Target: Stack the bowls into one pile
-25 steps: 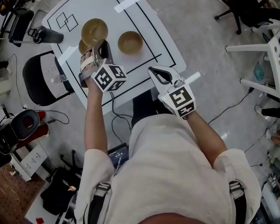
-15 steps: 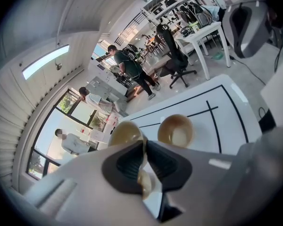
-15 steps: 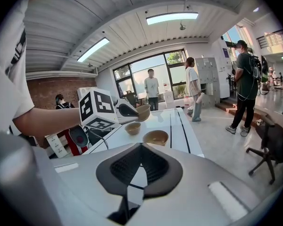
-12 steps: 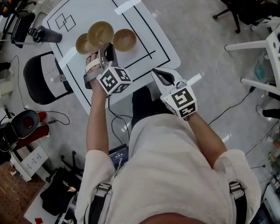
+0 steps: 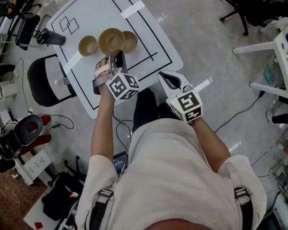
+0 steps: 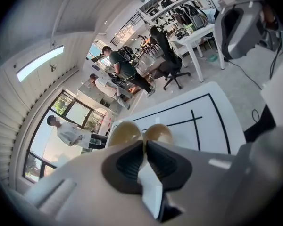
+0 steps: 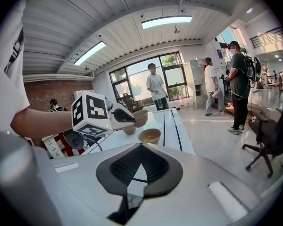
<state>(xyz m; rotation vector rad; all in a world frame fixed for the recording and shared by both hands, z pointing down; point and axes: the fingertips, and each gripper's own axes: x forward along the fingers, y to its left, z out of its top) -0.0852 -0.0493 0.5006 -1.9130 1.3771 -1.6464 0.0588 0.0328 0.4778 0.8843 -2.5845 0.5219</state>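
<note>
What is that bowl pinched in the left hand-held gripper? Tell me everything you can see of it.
The held bowl is round, smooth and tan-brown, perhaps wood or plastic, and looks empty. The left hand-held gripper pinches its near rim between closed jaws, holding it mouth-up, clear of the white table. In the head view it hangs between the other two bowls, overlapping the right bowl. The left bowl sits apart.
</note>
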